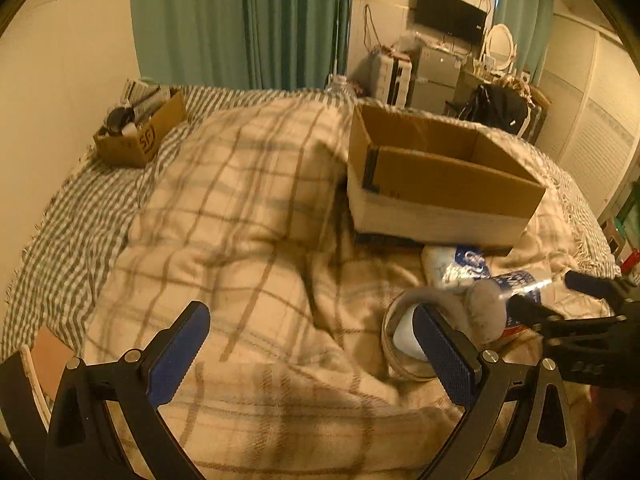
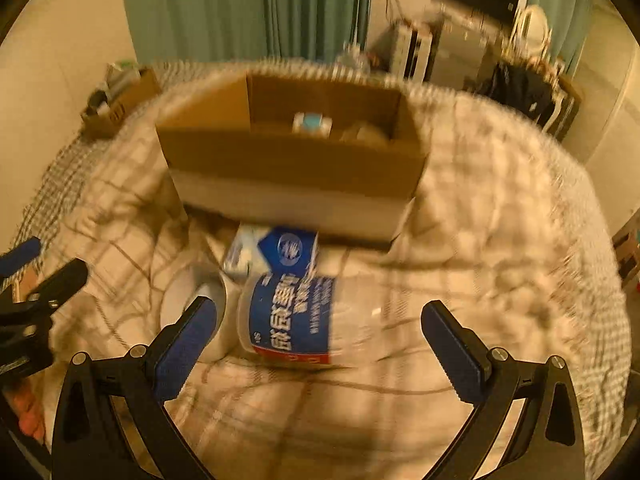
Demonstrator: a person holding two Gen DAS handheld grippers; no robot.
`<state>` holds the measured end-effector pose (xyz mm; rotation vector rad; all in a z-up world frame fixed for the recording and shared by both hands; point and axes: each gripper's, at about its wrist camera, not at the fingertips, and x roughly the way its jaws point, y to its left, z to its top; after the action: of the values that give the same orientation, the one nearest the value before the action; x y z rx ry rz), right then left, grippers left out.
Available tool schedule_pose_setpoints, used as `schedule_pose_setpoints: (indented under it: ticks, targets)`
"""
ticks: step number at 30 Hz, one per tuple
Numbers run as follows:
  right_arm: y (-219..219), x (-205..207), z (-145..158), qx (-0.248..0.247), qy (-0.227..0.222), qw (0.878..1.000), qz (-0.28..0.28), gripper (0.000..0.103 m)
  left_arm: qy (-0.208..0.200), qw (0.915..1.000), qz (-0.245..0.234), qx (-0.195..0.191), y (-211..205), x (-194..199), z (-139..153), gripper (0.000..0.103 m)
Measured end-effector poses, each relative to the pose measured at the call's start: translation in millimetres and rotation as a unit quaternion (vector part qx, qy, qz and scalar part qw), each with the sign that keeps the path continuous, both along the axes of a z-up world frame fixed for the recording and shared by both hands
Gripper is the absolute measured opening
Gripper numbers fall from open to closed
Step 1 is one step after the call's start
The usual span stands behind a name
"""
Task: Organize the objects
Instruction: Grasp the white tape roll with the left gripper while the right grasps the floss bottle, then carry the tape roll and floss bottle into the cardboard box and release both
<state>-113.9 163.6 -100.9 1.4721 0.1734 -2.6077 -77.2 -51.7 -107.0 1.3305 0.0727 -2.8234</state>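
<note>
Plaid cream blanket point(image 1: 240, 240) covered most of the bed, bunched into a mound, so everything on it sat tilted in folds. Big cardboard box point(image 2: 288, 160) sat on the blanket past the loose items, open top toward both cameras; judged it the drop target, since the right wrist view showed a small teal-and-white item and something pale already inside. A second, smaller box point(image 1: 140, 136) sat well apart at the far left by the wall, stuffed full. Clear bottle point(image 2: 296, 320) with a blue label lay on its side in a hollow of the blanket, between the right gripper's point(image 2: 320, 340) spread fingers but not touched; likely next pick. Fingers there were released, wide apart. The view was motion-blurred, so exact clearance is uncertain. Blue-and-white packet point(image 2: 276, 252) lay just behind the bottle, against the box's base. Grey fluffy earmuffs point(image 1: 480, 304) with a band lay beside the bottle, near the left gripper's point(image 1: 312, 344) right-hand finger; contact not clear. Left fingers also released, holding nothing, over bare blanket. Soft bedding would likely let the bottle roll when nudged.
</note>
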Motion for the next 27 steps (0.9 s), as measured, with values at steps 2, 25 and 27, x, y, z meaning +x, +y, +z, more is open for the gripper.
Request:
schedule_pose_setpoints:
  ticks: [2, 25, 27]
  targets:
    - [-2.4, -6.7, -9.3, 0.004, -0.014, 1.0, -0.001, 0.103, -0.012, 0.9999, -0.003, 0.01, -0.3, -2.0, -6.0, 0.103]
    - [81.5, -10.2, 15.3, -0.077, 0.015, 0.996, -0.051, 0.091, -0.141, 0.9824, -0.115, 0.042, 92.2, -40.3, -64.9, 0.103]
    - [82.5, -12.2, 13.1, -0.084, 0.012, 0.995, -0.05, 0.091, -0.152, 0.982, -0.105, 0.04, 91.2, -45.4, -72.0, 0.103]
